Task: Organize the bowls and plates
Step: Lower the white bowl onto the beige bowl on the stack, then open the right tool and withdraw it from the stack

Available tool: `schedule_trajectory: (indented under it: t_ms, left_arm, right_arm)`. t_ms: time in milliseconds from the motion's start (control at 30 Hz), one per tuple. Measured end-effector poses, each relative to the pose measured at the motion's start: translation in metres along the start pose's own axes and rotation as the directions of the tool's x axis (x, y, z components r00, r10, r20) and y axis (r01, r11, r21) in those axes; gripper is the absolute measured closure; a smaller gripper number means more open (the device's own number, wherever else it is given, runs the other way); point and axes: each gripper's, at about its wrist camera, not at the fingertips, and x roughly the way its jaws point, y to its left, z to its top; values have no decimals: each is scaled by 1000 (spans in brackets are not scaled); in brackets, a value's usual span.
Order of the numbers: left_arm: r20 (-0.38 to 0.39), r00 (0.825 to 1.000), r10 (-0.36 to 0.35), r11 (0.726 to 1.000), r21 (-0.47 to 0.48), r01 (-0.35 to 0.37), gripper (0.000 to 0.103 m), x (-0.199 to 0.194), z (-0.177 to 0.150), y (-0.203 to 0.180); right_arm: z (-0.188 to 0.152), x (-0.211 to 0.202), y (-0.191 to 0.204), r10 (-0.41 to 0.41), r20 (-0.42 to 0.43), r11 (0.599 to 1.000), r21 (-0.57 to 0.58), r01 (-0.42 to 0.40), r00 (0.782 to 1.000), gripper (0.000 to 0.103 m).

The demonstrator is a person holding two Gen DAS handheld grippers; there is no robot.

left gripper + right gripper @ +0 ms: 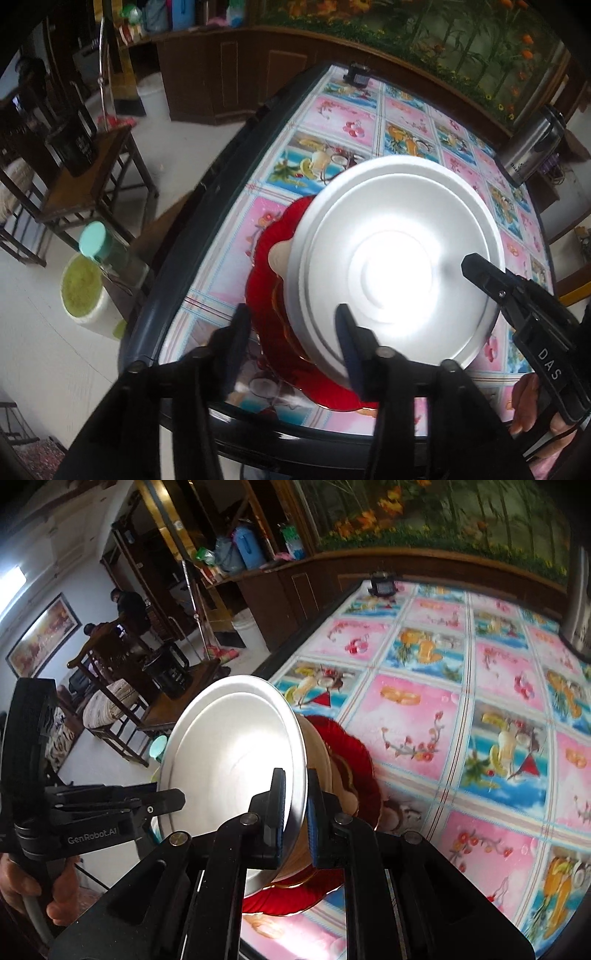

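Presently listed, item by item.

Bench (332, 110): dark-rimmed top under a glossy cloth of pink and blue fruit-and-flower squares.

Red plate (266, 266): scalloped translucent dish lying flat on the bench near its left edge, at the near end. It carries the rest of the stack.

Cream bowl (279, 254): pale dish on the red plate, mostly hidden; only a lobe of its rim shows at the left, and its side wall in the right wrist view.

Silver plate (399, 251): metal dish with a raised centre ring, topmost in the stack, over the cream bowl. It sits tilted, its right edge raised.

Left gripper (291, 332): jaws standing about half apart, nothing pressed between them. The near-left rim of the stack lies in the gap, one finger outside the red plate and the other over the silver plate; whether either pad touches cannot be told.

Right gripper (295, 812): jaws nearly closed, blue pads (314, 823) pinching the silver plate's right rim, one pad inside and one outside.

Hand (22, 882): wrapped round the left gripper's handle.

Steel flask (532, 147): upright at the far right of the bench, well apart from the stack.

Small black device (356, 74): at the far end of the bench.
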Motion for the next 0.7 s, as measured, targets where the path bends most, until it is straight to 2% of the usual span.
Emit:
schedule_trajectory:
  t_ms: [167, 267, 333, 367, 400, 467, 533, 600, 633, 700]
  left_arm:
    - [114, 991, 71, 996, 35, -76, 45, -21, -8, -5]
    - [199, 972, 121, 991, 30, -129, 43, -38, -14, -5]
    - [238, 960, 145, 988, 13, -153, 40, -47, -16, -4]
    - [264, 952, 157, 987, -2, -162, 39, -53, -18, -3]
    - [292, 941, 169, 985, -16, -172, 39, -60, -19, -3]
    - [344, 921, 184, 982, -33, -184, 39, -74, -20, -7]
    - [395, 902, 177, 983, -33, -178, 37, -88, -21, -16]
    - [450, 881, 147, 987, -11, -159, 27, -103, -24, -31]
    - [483, 867, 120, 989, 14, -145, 25, -112, -26, -44]
    - [514, 855, 66, 990, 73, -120, 24, -120, -31, -66]
  right_arm:
    - [-2, -23, 0, 3, 90, 999, -46, 1, 996, 89]
    - [-3, -44, -5, 25, 162, 998, -56, -16, 986, 88]
    - [-4, -60, -12, 40, 217, 998, -49, -30, 975, 75]
    - [-6, -67, -16, 47, 246, 998, -42, -37, 968, 64]
    - [-7, -73, -21, 50, 270, 999, -33, -42, 961, 57]
    - [-8, -83, -30, 38, 298, 999, -10, -37, 954, 57]
    - [-9, -92, -43, 12, 316, 1000, 19, -18, 949, 57]
    - [-12, -99, -59, -28, 330, 999, 53, 11, 943, 57]
    - [-13, -102, -65, -41, 334, 997, 69, 19, 942, 57]
    - [-18, -110, -83, -72, 344, 993, 108, 37, 936, 57]
